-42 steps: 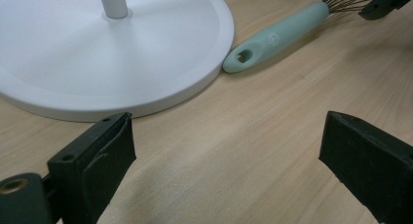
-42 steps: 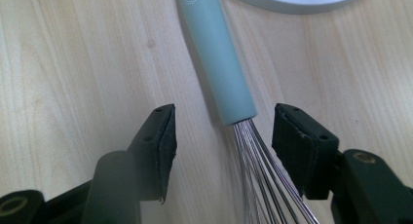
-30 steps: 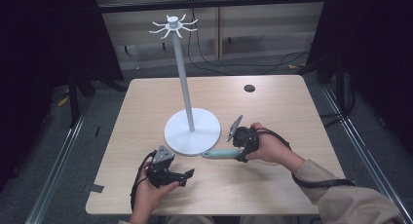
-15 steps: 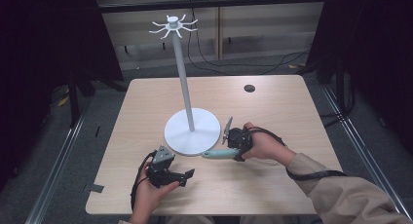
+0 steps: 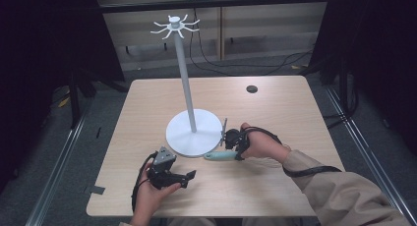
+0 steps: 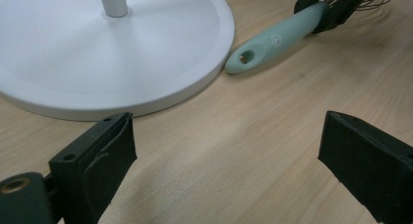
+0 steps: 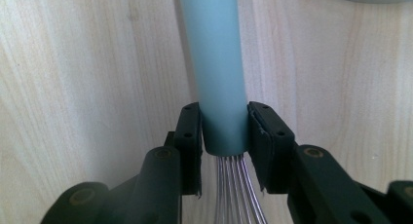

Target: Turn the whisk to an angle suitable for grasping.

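A whisk with a pale green handle (image 5: 217, 157) lies on the wooden table, its holed end next to the white stand's round base (image 5: 194, 132). My right gripper (image 5: 235, 151) is shut on the handle (image 7: 219, 63) where the wires (image 7: 234, 190) begin, with a pad pressed on each side. In the left gripper view the handle (image 6: 272, 41) runs up to the right, beside the base (image 6: 97, 53). My left gripper (image 5: 189, 176) rests near the front edge, in front of the base. Its jaws (image 6: 226, 151) stand wide open over bare wood.
The stand's thin pole (image 5: 184, 73) rises to a ring of hooks (image 5: 174, 25) at its top. A small dark disc (image 5: 252, 89) lies at the table's back right. Cables trail across the floor behind the table.
My right hand and gripper have shifted a little left toward the stand's base, still on the whisk. The left gripper has not moved.
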Tool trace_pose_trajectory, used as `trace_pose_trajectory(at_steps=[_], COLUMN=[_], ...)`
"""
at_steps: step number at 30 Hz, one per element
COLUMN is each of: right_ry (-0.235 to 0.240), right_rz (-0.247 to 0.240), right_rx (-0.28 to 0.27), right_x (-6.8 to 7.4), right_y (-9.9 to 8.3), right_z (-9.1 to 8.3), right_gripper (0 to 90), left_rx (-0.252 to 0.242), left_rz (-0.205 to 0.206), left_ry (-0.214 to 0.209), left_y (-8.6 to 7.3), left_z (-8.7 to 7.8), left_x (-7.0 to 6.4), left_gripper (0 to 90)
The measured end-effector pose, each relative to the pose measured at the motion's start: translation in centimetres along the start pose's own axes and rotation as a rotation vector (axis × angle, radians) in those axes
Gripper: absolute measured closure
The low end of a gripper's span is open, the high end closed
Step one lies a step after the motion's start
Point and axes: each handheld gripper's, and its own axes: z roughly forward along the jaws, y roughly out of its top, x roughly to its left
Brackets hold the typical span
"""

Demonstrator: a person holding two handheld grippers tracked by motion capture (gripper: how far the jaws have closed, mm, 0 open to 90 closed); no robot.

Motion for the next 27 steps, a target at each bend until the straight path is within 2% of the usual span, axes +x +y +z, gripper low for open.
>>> trace_pose_trajectory(at_steps=[1, 2, 3, 7, 8, 10, 11, 15, 17, 22, 23, 27], right_ry=[0.0, 0.003, 0.01, 0.019, 0.028, 0.036, 0.032, 0.03, 0.026, 0.025, 0.019, 0.02], right_rz=[0.0, -0.025, -0.008, -0.017, 0.012, 0.015, 0.001, 0.037, 0.027, 0.089, 0.08, 0.108], right_rx=[0.0, 0.006, 0.0, -0.021, -0.024, -0.047, -0.056, -0.083, -0.104, -0.149, -0.169, -0.205], right_x=[0.0, -0.1, 0.0, 0.0, 0.2, 0.2, 0.1, 0.1, 0.0, -0.1, -0.3, -0.6], right_y=[0.0, 0.0, -0.1, -0.6, -0.6, -0.8, -0.9, -1.4, -1.7, -2.4, -2.6, -3.2], right_z=[0.0, 0.0, -0.1, -0.3, -0.5, -0.8, -1.0, -1.7, -2.0, -2.7, -2.9, -3.5], right_gripper=[67.6, 68.1, 68.9, 69.5, 69.5, 69.6, 69.6, 69.7, 69.7, 69.8, 69.8, 69.9], left_rx=[0.0, 0.002, 0.001, 0.001, 0.001, 0.0, 0.004, 0.002, 0.001, 0.002, 0.002, 0.005], left_rz=[0.0, 0.004, 0.003, 0.003, 0.003, 0.004, 0.007, 0.009, 0.01, 0.016, 0.015, 0.015], left_ry=[0.0, 0.003, 0.001, 0.001, 0.004, 0.005, 0.007, 0.003, 0.002, 0.007, 0.007, 0.007], left_y=[0.0, 0.0, 0.0, 0.0, 0.0, 0.1, 0.1, 0.2, 0.2, 0.2, 0.2, 0.2], left_z=[0.0, 0.0, 0.0, 0.0, 0.0, 0.0, 0.0, 0.1, 0.1, 0.0, 0.0, 0.1], left_x=[0.0, 0.0, 0.0, 0.0, 0.0, 0.0, 0.0, 0.0, -0.1, 0.0, 0.0, 0.0], left_gripper=[6.3, 6.3, 6.3, 6.4, 6.3, 6.3, 6.4, 6.4, 6.4, 6.3, 6.4, 6.4])
